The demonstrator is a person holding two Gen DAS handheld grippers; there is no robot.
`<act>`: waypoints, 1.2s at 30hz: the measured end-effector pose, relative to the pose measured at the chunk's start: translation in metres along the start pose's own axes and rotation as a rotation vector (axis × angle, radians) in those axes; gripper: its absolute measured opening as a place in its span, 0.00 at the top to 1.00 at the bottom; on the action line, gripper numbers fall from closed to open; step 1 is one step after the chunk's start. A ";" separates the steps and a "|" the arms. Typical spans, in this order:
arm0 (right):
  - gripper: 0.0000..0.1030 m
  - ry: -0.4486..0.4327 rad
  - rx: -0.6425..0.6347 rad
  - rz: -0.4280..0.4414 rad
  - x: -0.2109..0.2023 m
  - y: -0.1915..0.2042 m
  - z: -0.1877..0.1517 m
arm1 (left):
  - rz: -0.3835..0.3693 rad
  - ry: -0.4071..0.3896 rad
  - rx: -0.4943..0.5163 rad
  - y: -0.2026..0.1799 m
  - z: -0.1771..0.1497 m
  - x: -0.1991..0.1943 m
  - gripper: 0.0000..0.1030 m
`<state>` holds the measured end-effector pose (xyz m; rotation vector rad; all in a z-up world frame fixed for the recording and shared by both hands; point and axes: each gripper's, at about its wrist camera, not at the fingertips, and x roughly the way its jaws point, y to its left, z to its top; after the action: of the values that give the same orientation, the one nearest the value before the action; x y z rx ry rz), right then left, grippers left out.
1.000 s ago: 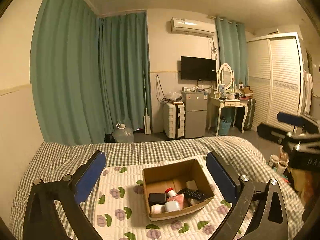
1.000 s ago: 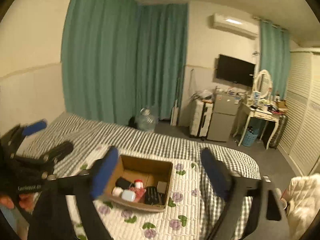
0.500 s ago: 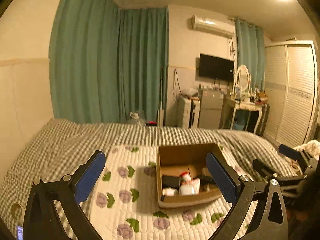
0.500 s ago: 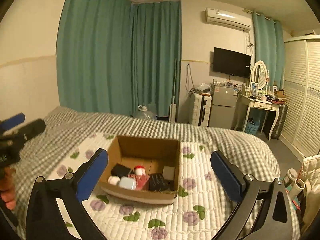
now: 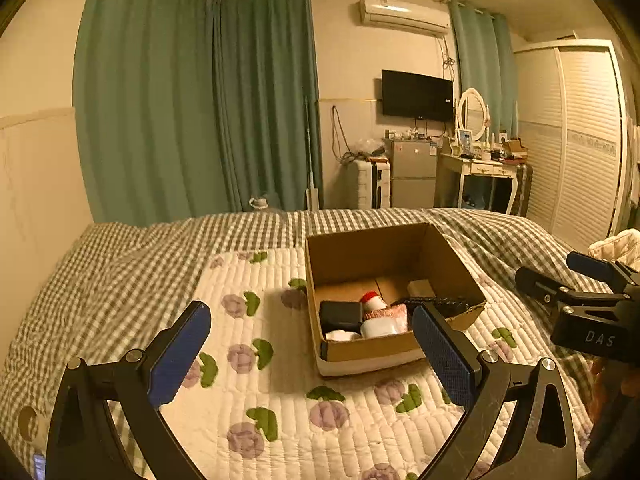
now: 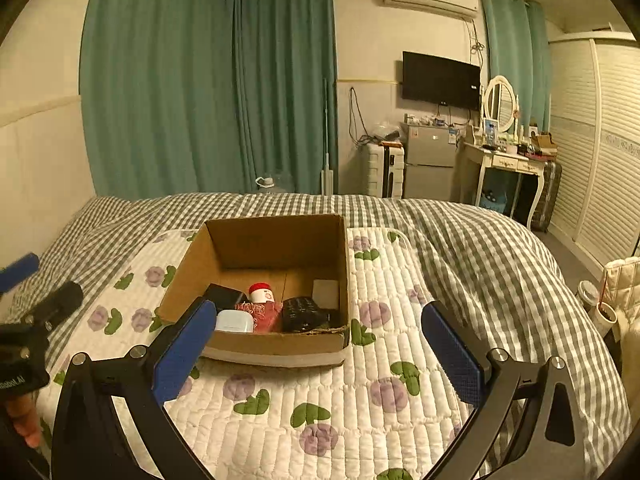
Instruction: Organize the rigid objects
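Note:
An open cardboard box sits on a white quilted mat with flowers on the bed. Inside lie a black case, a red-capped white bottle, a pale blue case, a black remote and a grey block. My left gripper is open and empty, held above the mat in front-left of the box. My right gripper is open and empty, in front of the box. Each gripper shows at the edge of the other's view.
A checked blanket covers the bed around the mat. Beyond the bed stand green curtains, a suitcase, a small fridge, a dressing table and a wardrobe. Cups stand beside the bed at the right.
Both grippers have come closer to the box and lower over the bed. The box now looks larger in both views. Both stay open and empty.

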<state>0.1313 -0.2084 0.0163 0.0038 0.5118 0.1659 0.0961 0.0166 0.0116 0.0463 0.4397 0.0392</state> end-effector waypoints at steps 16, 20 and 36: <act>0.00 -0.033 -0.051 0.009 -0.008 0.007 -0.003 | -0.020 0.050 -0.006 -0.002 -0.004 0.009 0.00; 0.00 -0.021 -0.049 0.008 -0.005 0.007 -0.005 | -0.022 0.057 -0.012 -0.001 -0.005 0.010 0.00; 0.00 -0.014 -0.063 0.016 -0.004 0.012 -0.006 | -0.017 0.062 -0.017 0.000 -0.007 0.012 0.00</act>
<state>0.1227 -0.1972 0.0139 -0.0521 0.4927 0.1979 0.1041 0.0172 0.0004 0.0249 0.5017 0.0272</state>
